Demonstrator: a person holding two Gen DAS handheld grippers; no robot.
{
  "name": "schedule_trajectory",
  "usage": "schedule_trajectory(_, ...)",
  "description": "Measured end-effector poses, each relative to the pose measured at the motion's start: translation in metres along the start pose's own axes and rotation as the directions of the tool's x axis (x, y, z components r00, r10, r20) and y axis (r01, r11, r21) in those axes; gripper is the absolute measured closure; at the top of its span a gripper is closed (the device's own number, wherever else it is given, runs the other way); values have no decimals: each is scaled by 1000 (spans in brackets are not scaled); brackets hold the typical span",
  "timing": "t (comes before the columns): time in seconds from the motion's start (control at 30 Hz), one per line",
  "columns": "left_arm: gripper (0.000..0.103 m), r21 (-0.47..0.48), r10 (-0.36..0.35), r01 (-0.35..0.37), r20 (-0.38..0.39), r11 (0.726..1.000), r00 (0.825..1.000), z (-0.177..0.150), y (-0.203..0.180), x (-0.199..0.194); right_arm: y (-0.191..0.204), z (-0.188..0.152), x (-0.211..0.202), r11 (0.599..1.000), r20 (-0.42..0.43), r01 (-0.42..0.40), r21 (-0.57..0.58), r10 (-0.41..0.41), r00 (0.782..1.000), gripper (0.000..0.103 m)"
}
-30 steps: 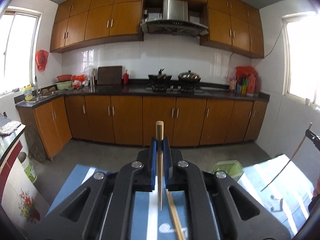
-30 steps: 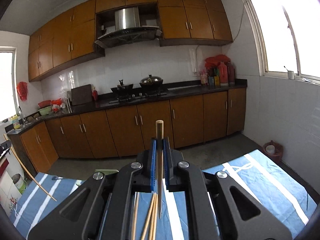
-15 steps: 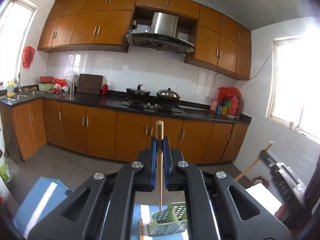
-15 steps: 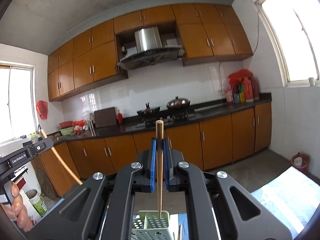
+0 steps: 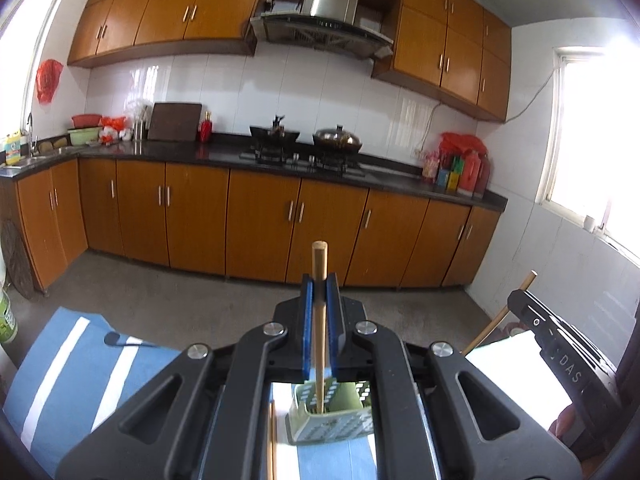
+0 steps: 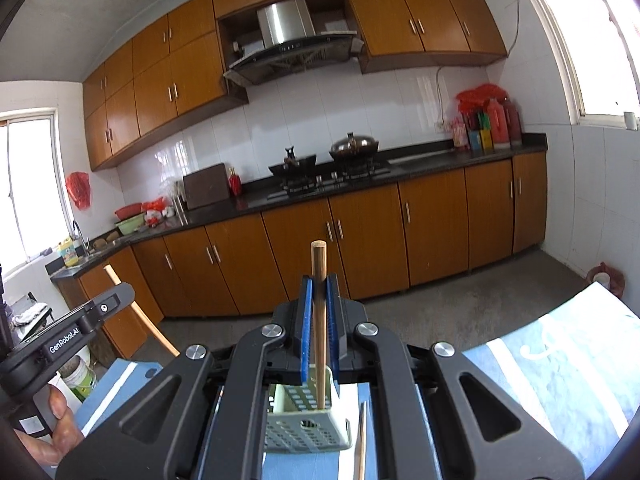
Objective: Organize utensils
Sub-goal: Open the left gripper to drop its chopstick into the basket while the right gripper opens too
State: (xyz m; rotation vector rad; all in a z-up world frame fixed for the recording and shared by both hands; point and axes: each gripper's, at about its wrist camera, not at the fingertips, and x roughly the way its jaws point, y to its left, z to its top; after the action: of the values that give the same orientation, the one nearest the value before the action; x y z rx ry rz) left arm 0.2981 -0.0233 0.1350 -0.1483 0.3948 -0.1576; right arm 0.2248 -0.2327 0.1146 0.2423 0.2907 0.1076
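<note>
Over the blue striped cloth [image 5: 72, 364], both claws are clamped on a wooden chopstick each. Left claw [image 5: 319, 292] holds its round, light-brown chopstick [image 5: 319, 320] upright, tip down inside the pale green perforated basket [image 5: 332, 426]. Right claw [image 6: 319, 292] pinches its chopstick [image 6: 319, 320] the same way, tip in the basket [image 6: 306, 432]. Loose chopsticks [image 6: 360, 440] lie on the surface just beside the basket.

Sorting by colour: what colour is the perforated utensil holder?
Pale green utensil holder, clearest in the left wrist view.
</note>
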Motion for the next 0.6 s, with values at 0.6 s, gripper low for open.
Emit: schedule_trajectory(0.6, 68, -44, 90, -92, -36, 995, 995, -40, 68, -85, -67, -43, -54, 982, -96, 189, -3, -189, 977, 62)
